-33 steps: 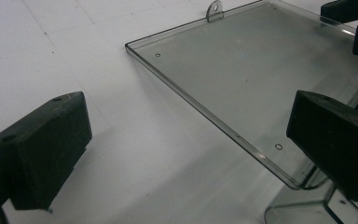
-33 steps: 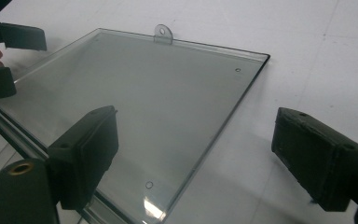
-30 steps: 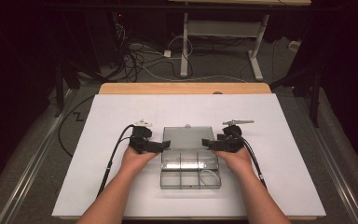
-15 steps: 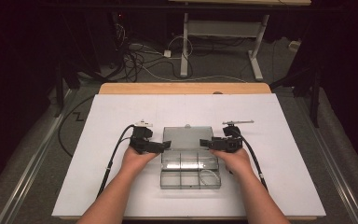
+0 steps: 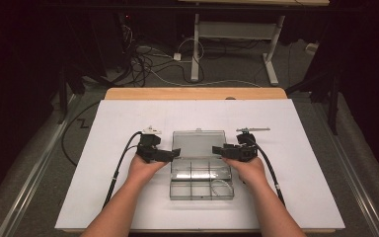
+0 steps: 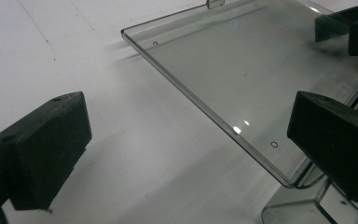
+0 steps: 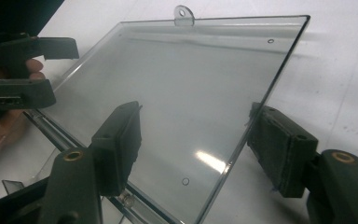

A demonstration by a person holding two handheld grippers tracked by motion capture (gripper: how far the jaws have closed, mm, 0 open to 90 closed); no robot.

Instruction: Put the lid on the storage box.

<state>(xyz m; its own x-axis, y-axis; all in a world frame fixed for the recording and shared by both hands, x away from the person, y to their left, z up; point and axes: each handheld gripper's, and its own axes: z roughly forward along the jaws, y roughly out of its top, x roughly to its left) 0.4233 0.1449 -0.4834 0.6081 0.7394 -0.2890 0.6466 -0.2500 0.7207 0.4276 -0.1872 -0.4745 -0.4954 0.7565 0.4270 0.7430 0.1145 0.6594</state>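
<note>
on the white mat, a clear box lies open between two grippers

mid-table, on the white sheet [image 5: 79,197], sits a clear plastic compartment box [image 5: 201,183] with its lid [image 5: 199,143] swung back flat on the far side of the tray. the left gripper [image 5: 176,154] comes in at the box's left edge near the hinge, the right gripper [image 5: 217,149] at its right edge.

handling, as a judgement: thin, stiff plastic, light, glossy and likely slippery; the lid would flex and could crack if squeezed hard near a corner. the side rim of the lid, close to the hinge, looks the soundest place to pinch; the small tab [image 7: 183,13] at its far edge is another.

in the left gripper view the left tongs stand wide apart, one jaw out over the bare sheet, the other above the lid's near corner, gripping nothing. in the right gripper view the right tongs straddle the lid's side edge, one jaw over the clear panel, one outside it; a gap shows on both sides, so nothing is held yet.

against the earlier high views, the right jaws have just been closing, with the lid's edge between them. both hands, the box and the small metal tool [image 5: 251,130] beyond the right gripper sit where they were.
</note>
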